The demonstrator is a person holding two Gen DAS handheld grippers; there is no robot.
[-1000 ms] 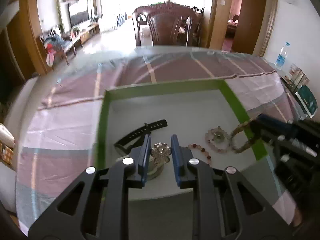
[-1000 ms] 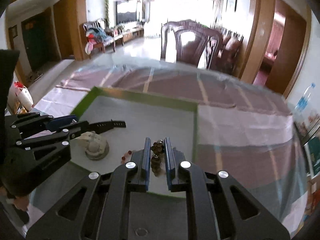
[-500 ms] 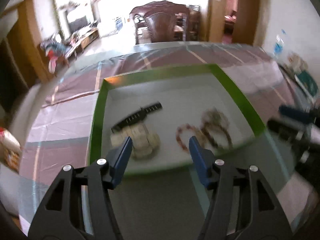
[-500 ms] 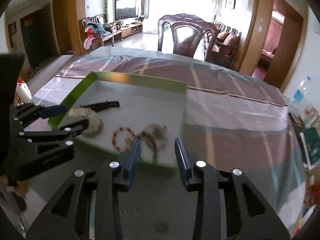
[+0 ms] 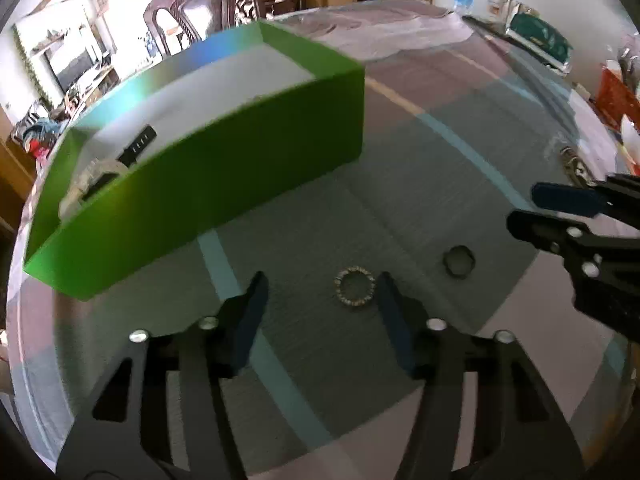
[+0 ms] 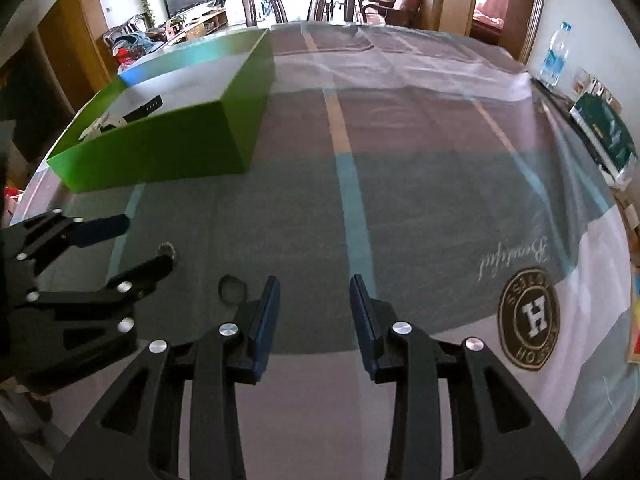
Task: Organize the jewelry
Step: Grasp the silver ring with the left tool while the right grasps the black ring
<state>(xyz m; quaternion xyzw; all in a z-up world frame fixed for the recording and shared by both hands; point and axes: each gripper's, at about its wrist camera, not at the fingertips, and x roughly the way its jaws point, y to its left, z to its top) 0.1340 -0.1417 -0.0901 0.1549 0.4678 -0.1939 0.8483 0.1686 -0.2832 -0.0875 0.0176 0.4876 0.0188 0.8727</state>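
Both grippers have pulled back out of the green box and now hang low over the table in front of it, and the bead bracelet the right one was pinching a second ago is no longer between its fingers.

Biggest is the table [image 6: 420,152], covered in a striped cloth under clear plastic. On it sits the green box [image 5: 224,168], off to the left and apart from both grippers. Inside the box a black strap [image 5: 138,146] and a pale watch [image 5: 94,174] peek over the wall; the rest of the inside is hidden.

The left gripper [image 5: 320,300] has its jaws wide apart and holds nothing. The right gripper [image 6: 314,312] also has its jaws apart and holds nothing.

A gold beaded ring [image 5: 355,289] lies flat on the cloth between the left gripper's fingers, closer to the right one. A small dark ring [image 5: 459,262] lies on the cloth near it, between the two grippers and just left of the right gripper's left finger.
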